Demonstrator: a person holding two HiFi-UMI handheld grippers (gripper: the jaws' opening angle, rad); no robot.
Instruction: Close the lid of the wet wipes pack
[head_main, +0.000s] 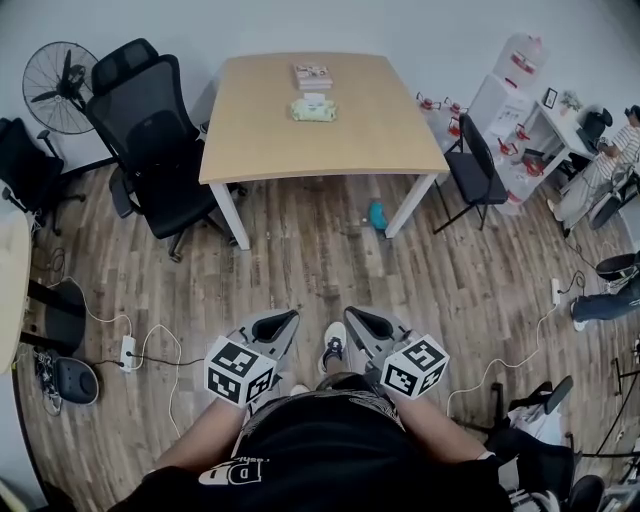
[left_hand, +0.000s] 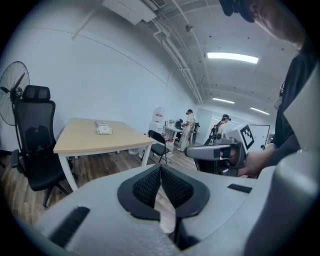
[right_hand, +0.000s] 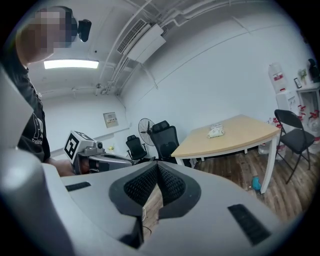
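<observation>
While wipes pack (head_main: 313, 111) lies on table (head_main: 380, 130) | left tongs (head_main: 289, 317) closed | right tongs (head_main: 352, 315) closed

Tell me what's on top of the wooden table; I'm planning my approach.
On the table sit a pale green wet wipes pack and, just beyond it, a flat pinkish box. Anything beneath them is covered.
</observation>
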